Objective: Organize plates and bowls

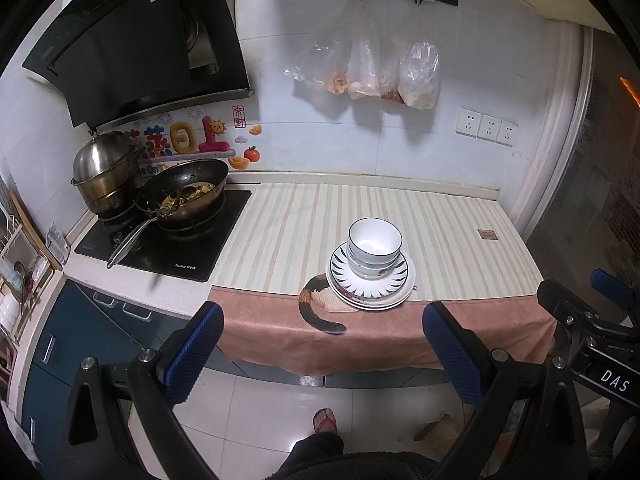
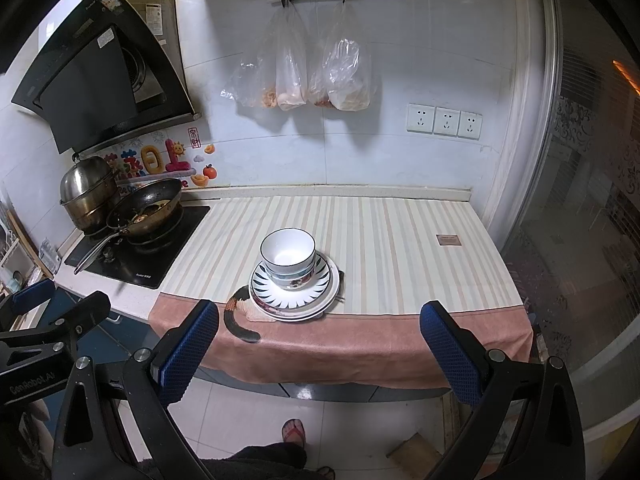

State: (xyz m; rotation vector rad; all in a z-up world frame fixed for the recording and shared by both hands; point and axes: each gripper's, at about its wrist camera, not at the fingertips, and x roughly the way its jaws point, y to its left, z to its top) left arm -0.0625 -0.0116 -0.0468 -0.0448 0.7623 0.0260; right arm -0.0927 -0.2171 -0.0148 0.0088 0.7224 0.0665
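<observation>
The bowls (image 1: 374, 246) sat nested on the stacked plates (image 1: 370, 284), near the front edge of the striped cloth (image 1: 440, 224), right of the stove (image 1: 168, 240). The left gripper (image 1: 323, 340) and right gripper (image 2: 320, 344) both hung wide and empty, well short of the stack. Judging by this, the stacking looked finished; nothing loose remained in view.

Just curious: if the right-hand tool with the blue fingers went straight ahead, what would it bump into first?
Probably the stacked bowls on the plates, which sit slightly left of centre between the open right gripper fingers; depth is uncertain.
</observation>
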